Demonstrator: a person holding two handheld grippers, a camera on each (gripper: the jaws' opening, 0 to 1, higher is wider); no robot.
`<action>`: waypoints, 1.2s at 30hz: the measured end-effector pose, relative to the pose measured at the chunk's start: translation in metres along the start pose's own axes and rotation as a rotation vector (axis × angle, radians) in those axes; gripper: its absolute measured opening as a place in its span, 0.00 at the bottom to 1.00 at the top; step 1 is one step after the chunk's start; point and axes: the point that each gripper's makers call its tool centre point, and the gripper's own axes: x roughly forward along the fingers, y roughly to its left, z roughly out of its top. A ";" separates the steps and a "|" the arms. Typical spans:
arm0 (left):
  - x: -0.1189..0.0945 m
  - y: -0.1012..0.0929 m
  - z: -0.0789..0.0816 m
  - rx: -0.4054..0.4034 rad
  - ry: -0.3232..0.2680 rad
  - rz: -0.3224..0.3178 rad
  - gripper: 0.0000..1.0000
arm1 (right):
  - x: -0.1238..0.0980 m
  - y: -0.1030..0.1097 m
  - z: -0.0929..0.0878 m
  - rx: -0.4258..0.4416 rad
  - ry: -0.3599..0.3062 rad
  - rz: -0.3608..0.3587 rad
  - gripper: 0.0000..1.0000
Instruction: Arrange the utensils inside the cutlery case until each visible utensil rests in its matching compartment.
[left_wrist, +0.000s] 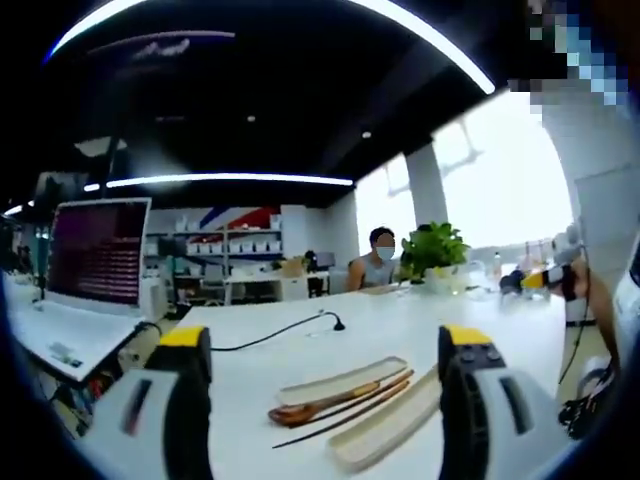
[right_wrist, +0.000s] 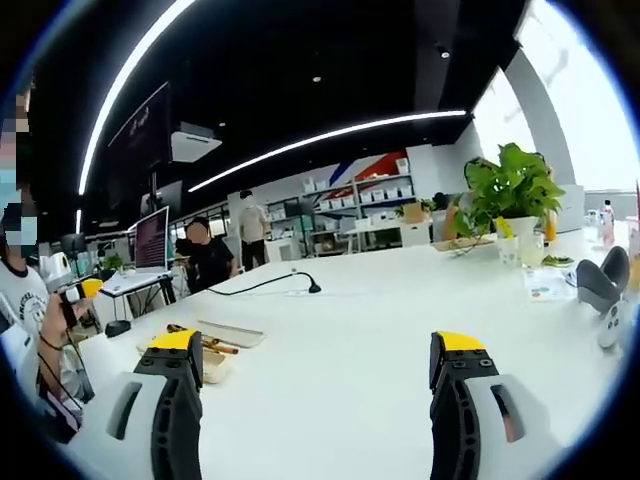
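On the long white table (left_wrist: 380, 325), in the left gripper view, the left gripper (left_wrist: 325, 375) shows its two grey jaws with yellow tips rising well apart from the bottom edge, spread wide and holding nothing, with bare tabletop and the task's things showing between them. Between the jaws lies the open cream-coloured oblong cutlery case tray (left_wrist: 340, 382), with a brown wooden spoon (left_wrist: 320, 404) resting along it and thin dark brown wooden chopsticks (left_wrist: 345, 412) lying slanted just beside the spoon, their tips reaching off the tray's near end. To the right, touching or nearly touching the right jaw, lies the matching cream oblong case lid (left_wrist: 385, 425); its far end is hidden behind that jaw. Whether the spoon sits fully in a compartment is hard to make out. Farther back a thin black cable (left_wrist: 280, 330) crosses the table, and a leafy green potted plant (left_wrist: 435, 250) stands near a seated person (left_wrist: 375, 262). In the right gripper view, the right gripper (right_wrist: 325, 375) likewise has its yellow-tipped jaws parted wide and empty above the bare table. The case and utensils appear small at the left, partly cut off behind the left jaw.
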 end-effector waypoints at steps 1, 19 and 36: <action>0.000 -0.001 0.000 0.002 -0.002 0.001 1.00 | 0.000 0.000 -0.001 0.008 0.002 0.006 0.99; -0.003 0.000 -0.004 0.059 0.054 0.005 1.00 | -0.009 -0.009 0.038 -0.086 -0.011 -0.076 0.99; -0.005 0.006 -0.017 0.176 0.127 0.043 1.00 | 0.024 0.066 0.090 -0.177 -0.019 0.232 0.99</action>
